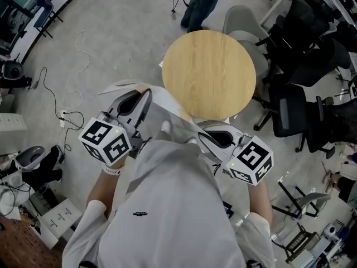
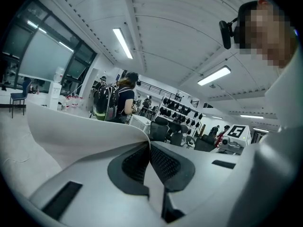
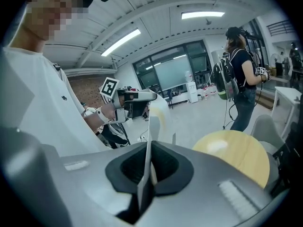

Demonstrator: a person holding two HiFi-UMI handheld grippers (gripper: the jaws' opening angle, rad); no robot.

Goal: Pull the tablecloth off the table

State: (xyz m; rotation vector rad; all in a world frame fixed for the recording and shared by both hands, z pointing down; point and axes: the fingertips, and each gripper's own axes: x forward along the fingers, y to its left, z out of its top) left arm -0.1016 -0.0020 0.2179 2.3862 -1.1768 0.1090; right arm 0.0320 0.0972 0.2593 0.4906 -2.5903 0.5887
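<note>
Chest-high, left gripper, right gripper, pinching tablecloth

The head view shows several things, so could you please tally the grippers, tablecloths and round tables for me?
grippers: 2 (left gripper, right gripper)
tablecloth: 1
round table: 1
Total: 4

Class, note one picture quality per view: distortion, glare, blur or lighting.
Head view: even light, table sharp. Left gripper view: fisheye bends the ceiling lights, corners dark, near tablecloth soft. Right gripper view: pale glare on the table, dark corners.
</note>
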